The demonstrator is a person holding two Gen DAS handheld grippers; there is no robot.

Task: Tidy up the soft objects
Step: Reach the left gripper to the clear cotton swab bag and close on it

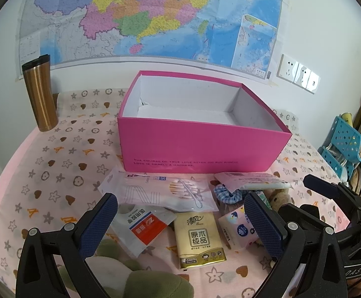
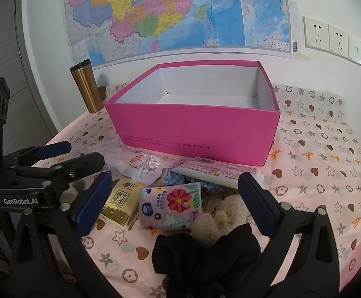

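An open pink box [image 1: 200,144] [image 2: 195,129] stands empty on the patterned cloth. In front of it lie a cotton swab bag [image 1: 165,193] [image 2: 143,166], a yellow tissue pack [image 1: 199,239] [image 2: 118,202], a floral tissue pack [image 1: 237,228] [image 2: 173,204], a pink wipes pack [image 1: 252,182] [image 2: 215,171], a blue checked scrunchie [image 1: 227,195], a tape packet [image 1: 140,228], a beige plush [image 2: 217,221], a black scrunchie [image 2: 205,255] and a green plush [image 1: 140,278]. My left gripper [image 1: 180,226] is open above the yellow pack. My right gripper [image 2: 175,203] is open above the floral pack.
A copper tumbler [image 1: 40,94] [image 2: 87,87] stands at the back left beside the box. A map [image 1: 155,17] and wall sockets [image 2: 332,38] are on the wall behind. A blue rack [image 1: 342,146] is off the table's right edge.
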